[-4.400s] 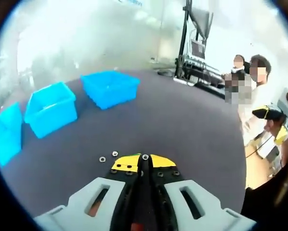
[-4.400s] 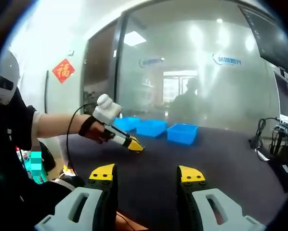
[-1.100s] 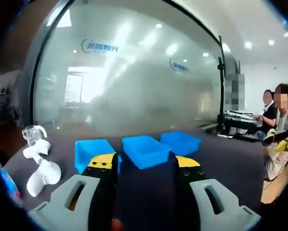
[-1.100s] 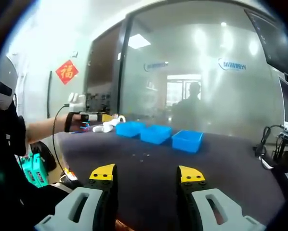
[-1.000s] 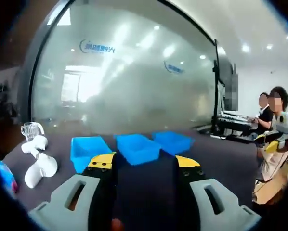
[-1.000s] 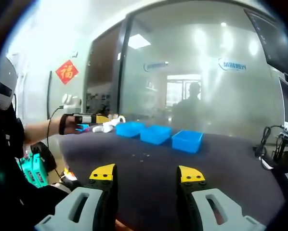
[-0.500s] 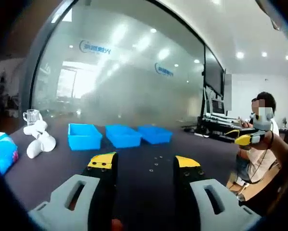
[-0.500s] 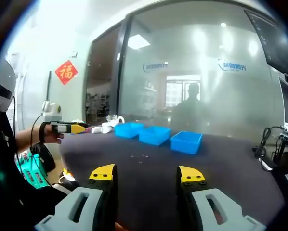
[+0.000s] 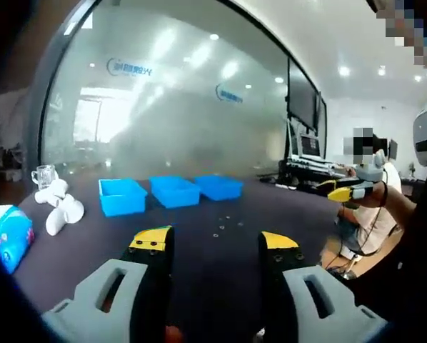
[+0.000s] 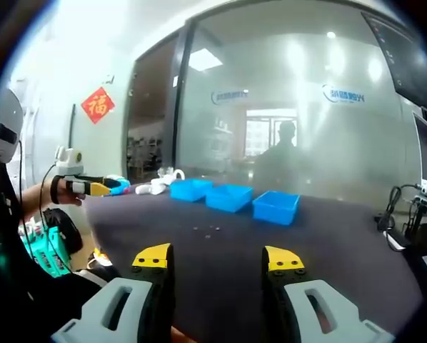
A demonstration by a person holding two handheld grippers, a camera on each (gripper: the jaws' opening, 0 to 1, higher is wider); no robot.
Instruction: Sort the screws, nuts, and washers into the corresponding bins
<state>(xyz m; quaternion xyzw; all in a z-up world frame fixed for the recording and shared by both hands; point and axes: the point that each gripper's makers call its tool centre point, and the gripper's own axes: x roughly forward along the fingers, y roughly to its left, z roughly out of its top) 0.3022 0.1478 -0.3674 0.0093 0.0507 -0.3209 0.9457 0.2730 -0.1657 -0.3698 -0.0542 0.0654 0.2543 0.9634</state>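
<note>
Left gripper [image 9: 212,245]: jaws wide apart, nothing held, lower centre.
Right gripper [image 10: 217,257]: jaws wide, empty.
Bins [image 9: 173,191]: three blue, mid-left.
Fasteners [image 9: 223,226]: scattered mid-table [image 9: 71,264].

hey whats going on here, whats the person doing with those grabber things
A person holds a two-jaw gripper in each hand over a dark table, sorting small hardware into bins. Right now both the left gripper and the right gripper are open and empty, held back from the work. Three blue bins stand in a row at the far side, and a few small metal pieces lie loose on the table in front of them. What kind of pieces they are is too small to tell.
</note>
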